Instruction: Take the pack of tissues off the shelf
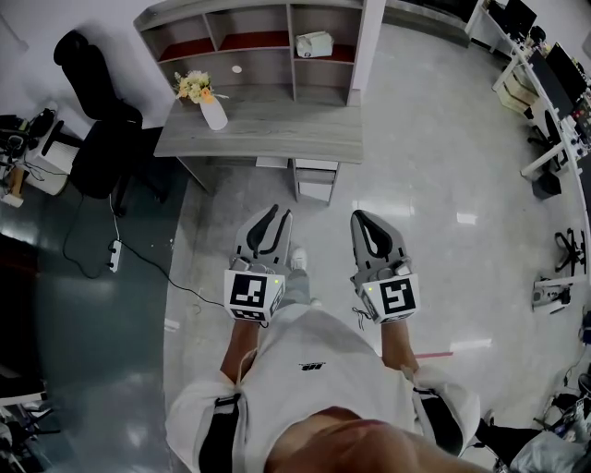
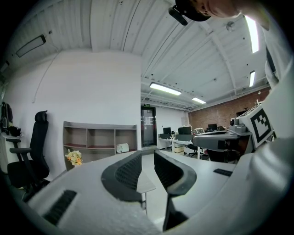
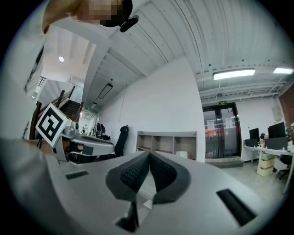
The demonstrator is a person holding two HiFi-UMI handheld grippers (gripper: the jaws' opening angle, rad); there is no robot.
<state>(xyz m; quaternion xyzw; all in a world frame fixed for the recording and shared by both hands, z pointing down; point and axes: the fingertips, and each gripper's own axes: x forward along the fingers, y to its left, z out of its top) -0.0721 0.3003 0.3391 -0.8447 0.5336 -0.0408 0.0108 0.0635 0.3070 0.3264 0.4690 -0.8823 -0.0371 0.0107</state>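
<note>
Tissue pack (image 1: 314,43) sat in the shelf (image 1: 222,11) at 12 o'clock, far off; I judged it light & squashy, so grab across its sides; left gripper (image 1: 274,217) jaws apart w/ nothing between, right gripper (image 1: 360,217) tips touching.

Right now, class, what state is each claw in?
Left claw: open, nothing between its jaws.
Right claw: closed, holding nothing.

No legible text or markings
</note>
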